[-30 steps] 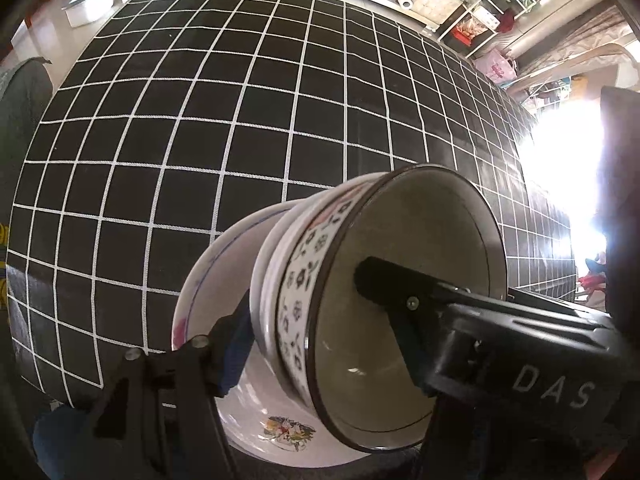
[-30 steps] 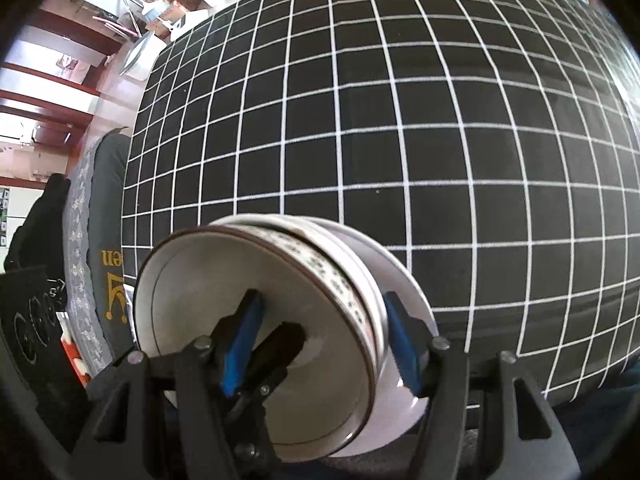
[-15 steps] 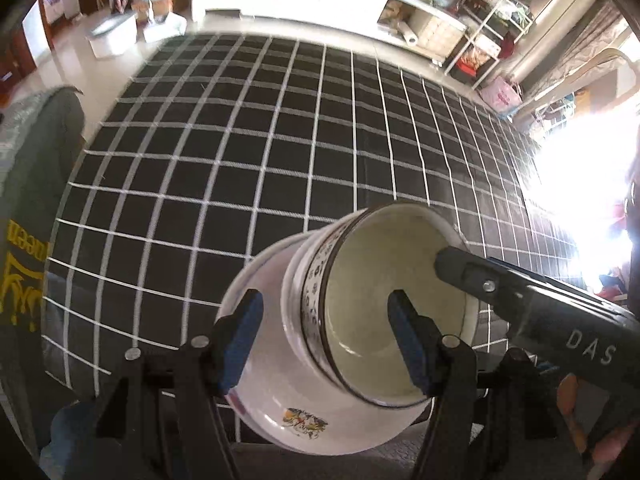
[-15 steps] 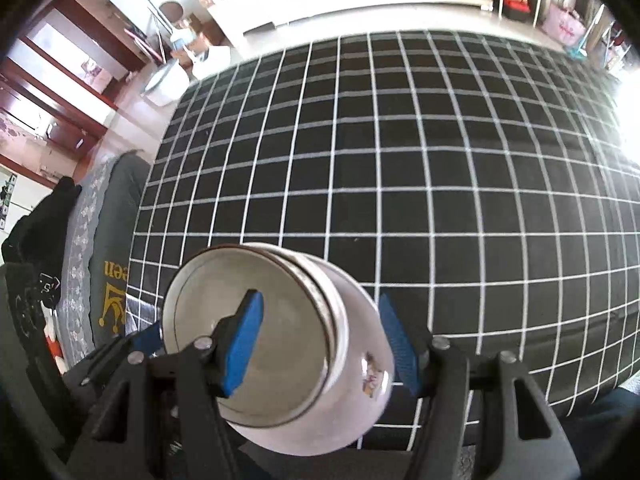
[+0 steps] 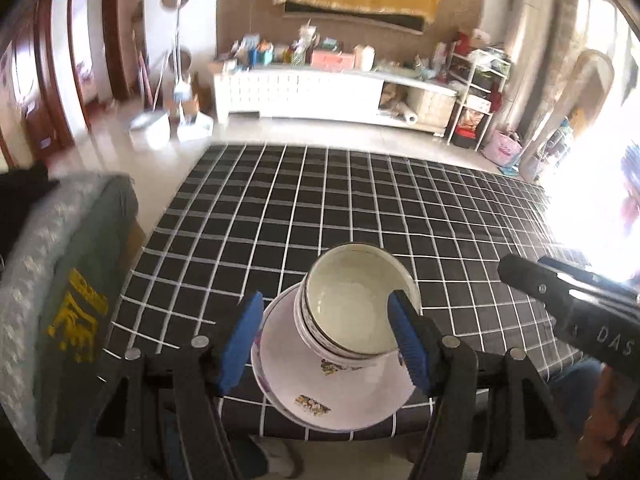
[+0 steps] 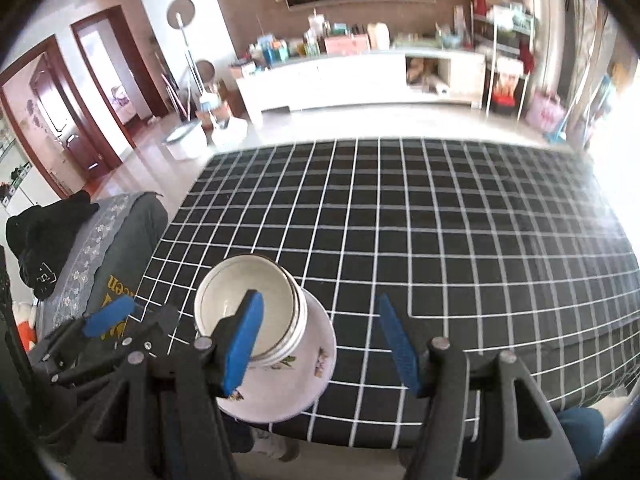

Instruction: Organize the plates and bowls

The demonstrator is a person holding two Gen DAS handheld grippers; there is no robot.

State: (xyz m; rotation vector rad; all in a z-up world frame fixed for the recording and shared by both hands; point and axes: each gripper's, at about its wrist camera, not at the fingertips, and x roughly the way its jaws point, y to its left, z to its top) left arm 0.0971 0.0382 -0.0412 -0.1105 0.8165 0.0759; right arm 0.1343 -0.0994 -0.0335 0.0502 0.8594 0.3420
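Stack of nested bowls on a plate is seen at the table's near edge. Left gripper and right gripper jaws are held wide, empty. Ceramic is judged stiff, slick, breakable; the plate rim should be gripped.

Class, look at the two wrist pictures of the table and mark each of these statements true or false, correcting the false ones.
1. The bowls are stacked on a plate. True.
2. The stack sits at the far edge of the table. False: it sits at the near edge.
3. The left gripper is clamped on the bowls. False: its blue pads are apart, clear of the stack.
4. The tablecloth is black with a white grid. True.
5. The right gripper holds the plate. False: its jaws are open and hold nothing.
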